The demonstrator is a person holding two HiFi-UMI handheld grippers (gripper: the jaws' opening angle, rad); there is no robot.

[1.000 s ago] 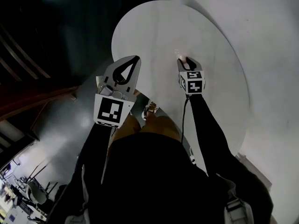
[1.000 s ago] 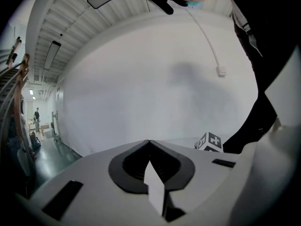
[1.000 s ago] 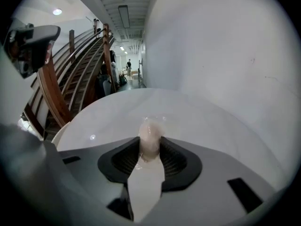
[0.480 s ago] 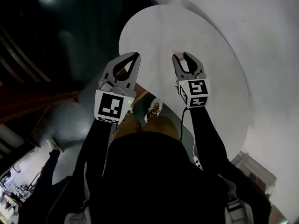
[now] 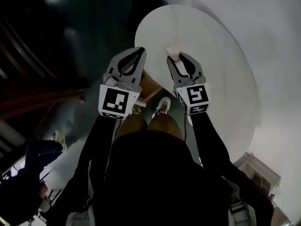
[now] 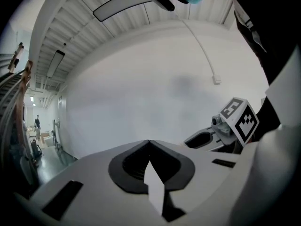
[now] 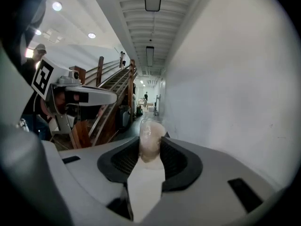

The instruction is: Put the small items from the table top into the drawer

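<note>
Nearest, at the bottom of the head view, are the person's dark sleeves. Their shoes (image 5: 163, 105) show on the floor between the arms.

Above them, centre left, the left gripper (image 5: 138, 51) has its jaws together with nothing between them. Its own view confirms this, with the tips meeting. It sits only a little higher in the frame than a second ago.

The right gripper (image 5: 176, 58) shows the real change. A second ago it is low on the table (image 5: 211, 46), tips down at the surface. Now it is raised and drawn toward the table's near left edge, with its jaws clamped on a small pale item (image 5: 171, 52). In the right gripper view the item (image 7: 150, 134) sits between the pads and sticks out past them. The jaws hold the same width throughout.

So the pickup looks done, and the item is in the air, not on the table top. What remains is the carry and the drop.

A brown wooden piece (image 5: 149, 84) shows under the table edge between the grippers. It may be the drawer, but I cannot tell. Beyond it, the table top looks bare.
</note>
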